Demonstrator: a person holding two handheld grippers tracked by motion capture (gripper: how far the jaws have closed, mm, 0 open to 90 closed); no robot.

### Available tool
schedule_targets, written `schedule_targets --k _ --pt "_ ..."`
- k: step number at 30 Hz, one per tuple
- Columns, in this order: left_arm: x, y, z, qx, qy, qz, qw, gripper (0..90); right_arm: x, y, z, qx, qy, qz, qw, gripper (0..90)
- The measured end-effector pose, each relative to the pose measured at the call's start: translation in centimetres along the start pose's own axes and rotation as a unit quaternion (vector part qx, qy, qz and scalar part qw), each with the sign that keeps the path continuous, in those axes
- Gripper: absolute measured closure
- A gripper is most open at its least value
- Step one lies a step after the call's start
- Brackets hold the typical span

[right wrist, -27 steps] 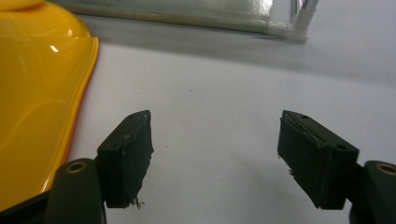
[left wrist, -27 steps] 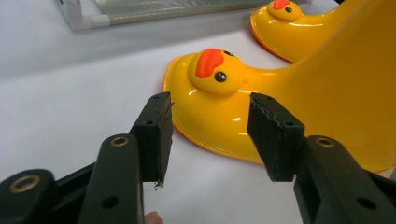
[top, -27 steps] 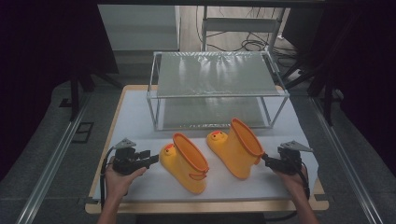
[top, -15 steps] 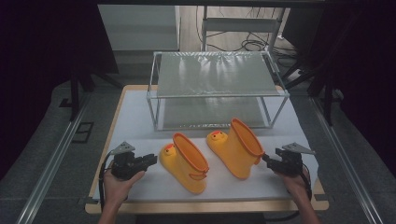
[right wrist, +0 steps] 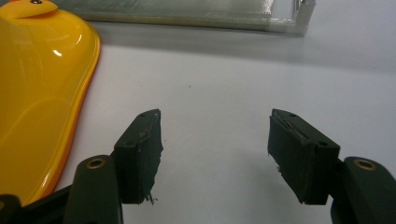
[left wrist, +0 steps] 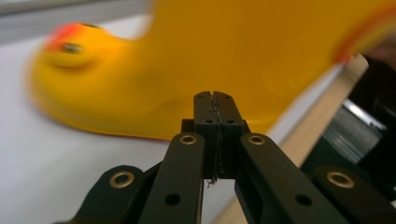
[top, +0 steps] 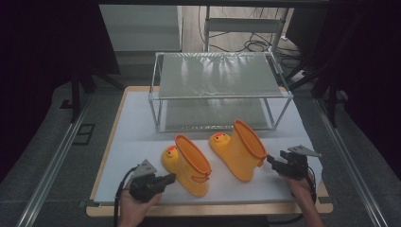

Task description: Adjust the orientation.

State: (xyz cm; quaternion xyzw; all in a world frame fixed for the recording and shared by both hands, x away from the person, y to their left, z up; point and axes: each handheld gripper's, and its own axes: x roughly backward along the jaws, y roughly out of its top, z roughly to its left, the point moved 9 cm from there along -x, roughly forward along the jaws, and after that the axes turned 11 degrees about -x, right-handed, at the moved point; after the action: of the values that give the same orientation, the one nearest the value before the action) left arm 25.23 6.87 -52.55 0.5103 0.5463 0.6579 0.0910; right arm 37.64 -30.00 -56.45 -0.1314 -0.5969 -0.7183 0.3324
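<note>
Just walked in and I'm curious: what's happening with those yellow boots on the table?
A person holds a gripper in each hand beside two yellow duck-faced rain boots on a white table. The left gripper, jaws shut and empty, points at the left boot. The right gripper, jaws open, sits by the right boot. Neither boot is gripped. A wire-frame shelf rack stands behind.

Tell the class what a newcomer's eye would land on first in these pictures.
Two bright yellow duck-faced boots: the left boot and the right boot stand side by side on the white table, orange-rimmed tops open. Behind them stands a metal-framed rack with two shelves. At each side a hand-held gripper faces a boot: the left gripper shut, the right gripper with its fingers apart.
</note>
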Motion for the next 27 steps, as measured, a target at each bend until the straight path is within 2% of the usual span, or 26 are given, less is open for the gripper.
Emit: schedule_targets --k 1,2,6,9,11,12,13,16,17,18,19,21,23,27 --pt "0.0 0.0 0.0 0.000 0.000 0.000 1.0000 90.0 0.0 0.0 0.0 0.000 0.000 0.000 1.0000 36.0" --pt "-0.9 -0.1 -1.5 -0.015 -0.006 0.007 0.9998 90.0 0.0 0.0 0.0 -0.002 -0.002 0.000 1.0000 36.2" --pt "-2.6 0.2 -3.8 -0.039 -0.019 0.011 0.9990 90.0 0.1 0.0 -0.2 -0.007 -0.005 0.001 1.0000 36.4" --pt "-4.0 0.4 -4.8 -0.058 -0.010 0.017 0.9981 90.0 0.0 -0.1 -0.3 -0.009 -0.006 0.002 0.9999 36.4" --pt "-4.8 0.7 -5.5 -0.075 0.005 0.021 0.9970 89.5 0.0 -0.1 -0.4 -0.009 -0.007 0.003 0.9999 36.4" --pt "-4.8 0.7 -5.5 -0.075 0.005 0.021 0.9970 89.2 0.0 -0.1 -0.4 -0.009 -0.007 0.003 0.9999 36.4" --pt "-5.7 0.9 -6.2 -0.088 0.014 0.027 0.9956 89.1 0.0 -0.1 -0.6 -0.008 -0.009 0.003 0.9999 36.5" --pt "-6.5 1.2 -6.5 -0.097 0.025 0.029 0.9945 89.1 0.0 -0.2 -0.7 -0.010 -0.011 0.004 0.9999 36.4" --pt "-7.0 1.4 -6.4 -0.109 0.043 0.028 0.9927 89.6 0.1 -0.1 -0.9 -0.014 -0.013 0.001 0.9998 36.5" --pt "-7.0 1.4 -6.4 -0.109 0.043 0.028 0.9927 89.9 0.1 -0.1 -0.9 -0.014 -0.013 0.001 0.9998 36.5" --pt "-7.4 1.7 -6.0 -0.117 0.061 0.024 0.9910 90.0 0.2 -0.1 -1.0 -0.016 -0.014 0.001 0.9998 36.5" --pt "-7.4 1.8 -5.8 -0.110 0.054 0.017 0.9923 90.0 0.2 -0.2 -1.0 -0.018 -0.014 0.001 0.9997 36.5" --pt "-7.4 1.7 -5.8 -0.109 0.054 0.016 0.9924 90.0 0.2 -0.2 -1.0 -0.017 -0.015 0.002 0.9997 36.6" --pt "-6.5 1.3 -5.4 -0.099 0.047 0.011 0.9939 90.0 0.1 -0.3 -1.1 -0.014 -0.016 0.005 0.9998 36.5"
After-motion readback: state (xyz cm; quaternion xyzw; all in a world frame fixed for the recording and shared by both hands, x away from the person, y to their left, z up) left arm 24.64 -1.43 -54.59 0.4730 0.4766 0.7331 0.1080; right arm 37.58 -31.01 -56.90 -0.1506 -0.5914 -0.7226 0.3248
